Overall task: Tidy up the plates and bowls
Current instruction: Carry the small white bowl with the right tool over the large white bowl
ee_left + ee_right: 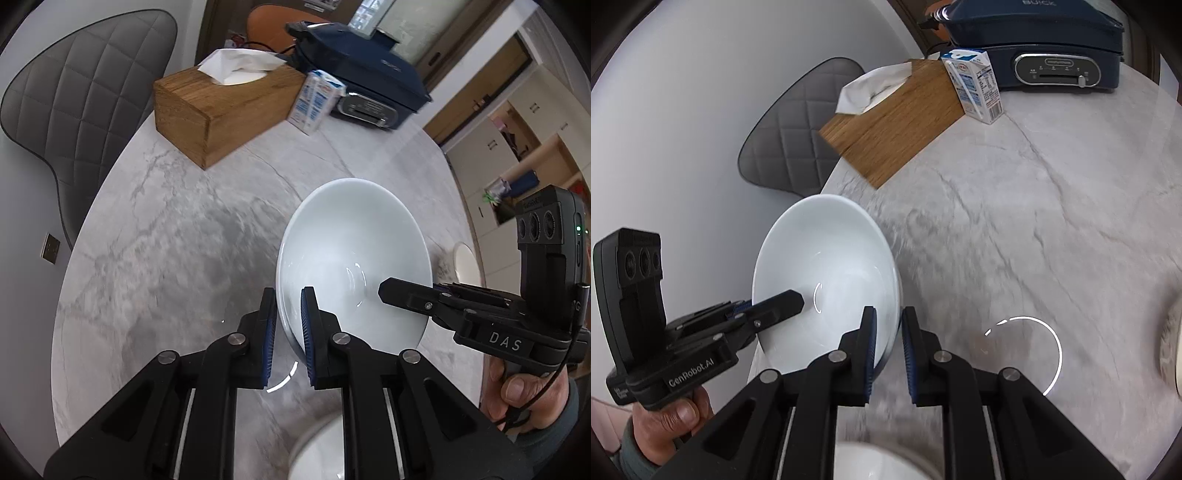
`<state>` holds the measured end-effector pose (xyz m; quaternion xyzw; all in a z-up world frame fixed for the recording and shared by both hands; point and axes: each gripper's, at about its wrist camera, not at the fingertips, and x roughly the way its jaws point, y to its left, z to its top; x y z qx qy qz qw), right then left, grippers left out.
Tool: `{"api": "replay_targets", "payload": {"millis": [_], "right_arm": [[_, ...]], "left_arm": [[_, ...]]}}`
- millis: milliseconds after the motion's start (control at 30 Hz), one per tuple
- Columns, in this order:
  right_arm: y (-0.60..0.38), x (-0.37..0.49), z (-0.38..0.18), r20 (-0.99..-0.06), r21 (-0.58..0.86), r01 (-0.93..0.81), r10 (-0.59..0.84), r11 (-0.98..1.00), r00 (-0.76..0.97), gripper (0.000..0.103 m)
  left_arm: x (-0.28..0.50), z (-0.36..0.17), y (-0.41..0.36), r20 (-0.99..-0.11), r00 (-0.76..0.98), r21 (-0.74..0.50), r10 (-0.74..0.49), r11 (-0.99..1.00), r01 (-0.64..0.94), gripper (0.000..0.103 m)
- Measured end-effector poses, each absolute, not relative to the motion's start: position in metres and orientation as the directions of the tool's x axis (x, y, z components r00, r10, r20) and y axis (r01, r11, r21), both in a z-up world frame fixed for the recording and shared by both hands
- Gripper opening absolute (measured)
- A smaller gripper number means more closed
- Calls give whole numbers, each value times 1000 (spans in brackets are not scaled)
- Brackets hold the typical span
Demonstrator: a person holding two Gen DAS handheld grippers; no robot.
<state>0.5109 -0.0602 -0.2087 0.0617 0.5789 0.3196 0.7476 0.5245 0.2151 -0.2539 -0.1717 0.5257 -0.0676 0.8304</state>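
Two thin rim pinches carry the white bowl above the table, left hand-held gripper and right hand-held gripper clamped on opposite edges; uneven lifting could make the glazed rim slip out.

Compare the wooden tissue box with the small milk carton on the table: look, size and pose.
The tissue box is brown wood grain; the milk carton is white with blue print. The box is clearly larger, long and low, while the carton is slim and stands upright. White tissue sticks out of the box's top; the carton looks closed. Both rest on the marble table, side by side near the dark blue appliance.
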Motion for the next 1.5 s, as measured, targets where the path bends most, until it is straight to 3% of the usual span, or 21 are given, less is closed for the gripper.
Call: {"api": "replay_targets", "payload": {"millis": [200, 500, 967, 1500], "right_arm": [[-89, 440, -196, -829, 473, -392, 550, 789, 107, 17], [-116, 363, -220, -862, 447, -351, 501, 823, 74, 17], [-124, 338, -273, -903, 408, -294, 430, 864, 10, 16], [-108, 338, -279, -937, 323, -352, 349, 879, 12, 16]], "left_arm": [[451, -245, 185, -845, 414, -389, -337, 920, -43, 12], [375, -279, 153, -872, 316, -414, -375, 908, -66, 12], [363, -339, 136, -921, 206, -353, -331, 932, -82, 12], [376, -346, 135, -936, 200, -310, -288, 947, -88, 13]]}}
